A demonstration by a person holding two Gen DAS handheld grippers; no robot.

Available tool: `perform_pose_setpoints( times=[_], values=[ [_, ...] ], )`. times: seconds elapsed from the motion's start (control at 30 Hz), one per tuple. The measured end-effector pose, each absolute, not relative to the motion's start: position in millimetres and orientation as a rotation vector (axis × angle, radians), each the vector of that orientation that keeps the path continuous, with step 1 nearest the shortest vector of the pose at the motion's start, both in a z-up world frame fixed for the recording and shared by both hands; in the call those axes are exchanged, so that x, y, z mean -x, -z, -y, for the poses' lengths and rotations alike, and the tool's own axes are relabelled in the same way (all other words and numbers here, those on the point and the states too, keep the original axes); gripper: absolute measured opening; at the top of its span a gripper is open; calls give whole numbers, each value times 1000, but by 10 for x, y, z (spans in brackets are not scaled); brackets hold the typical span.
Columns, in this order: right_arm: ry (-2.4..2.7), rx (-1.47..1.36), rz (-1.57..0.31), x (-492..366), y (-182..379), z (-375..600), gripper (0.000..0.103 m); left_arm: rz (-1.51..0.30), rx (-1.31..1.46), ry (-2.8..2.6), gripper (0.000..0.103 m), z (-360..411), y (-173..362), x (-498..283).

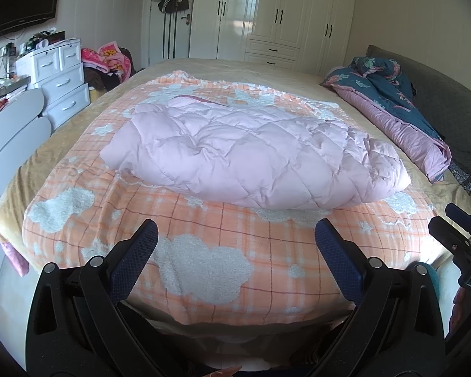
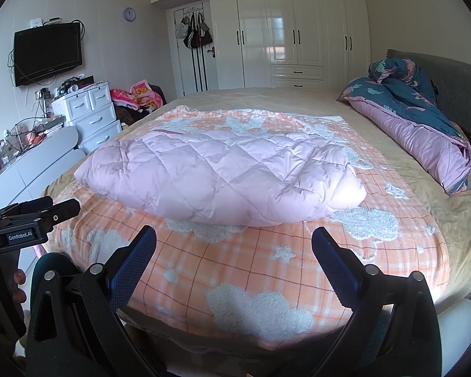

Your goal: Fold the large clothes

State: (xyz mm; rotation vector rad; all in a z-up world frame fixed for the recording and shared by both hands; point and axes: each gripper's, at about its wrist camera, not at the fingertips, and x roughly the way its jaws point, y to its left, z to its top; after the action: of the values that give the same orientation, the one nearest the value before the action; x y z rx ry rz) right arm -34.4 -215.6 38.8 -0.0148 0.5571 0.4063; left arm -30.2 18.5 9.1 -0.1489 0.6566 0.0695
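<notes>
From the left wrist view we see our right gripper [image 1: 455, 220] poking in at the right edge, though its fingers are cut off there. The right wrist view gives us the reverse: our left gripper [image 2: 56, 209] enters at the left edge, with fingertips of the hand [image 2: 17, 286] holding it visible below. That view also takes in the whole wall-mounted television [image 2: 47, 51] and a round clock [image 2: 129, 13], which the left view crops or misses.

The pink quilted jacket [image 1: 251, 154] lies folded into a puffy bundle in the middle of the bed, resting on the orange checked blanket [image 1: 235, 245] with white clouds. A blue and pink duvet [image 1: 392, 100] is bunched along the headboard side, well apart from it.

Our left gripper [image 1: 235, 238] is spread wide and holds nothing, hovering above the blanket just short of the jacket. Our right gripper [image 2: 234, 242] is equally wide open and empty, also short of the bundle.
</notes>
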Motion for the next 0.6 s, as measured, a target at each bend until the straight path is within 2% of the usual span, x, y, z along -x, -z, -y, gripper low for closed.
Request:
perform_pose_setpoints(
  times=[0.6],
  values=[
    [-335, 20, -564, 353, -367, 2276, 99, -672, 161, -81, 94, -296, -29, 321]
  ],
)
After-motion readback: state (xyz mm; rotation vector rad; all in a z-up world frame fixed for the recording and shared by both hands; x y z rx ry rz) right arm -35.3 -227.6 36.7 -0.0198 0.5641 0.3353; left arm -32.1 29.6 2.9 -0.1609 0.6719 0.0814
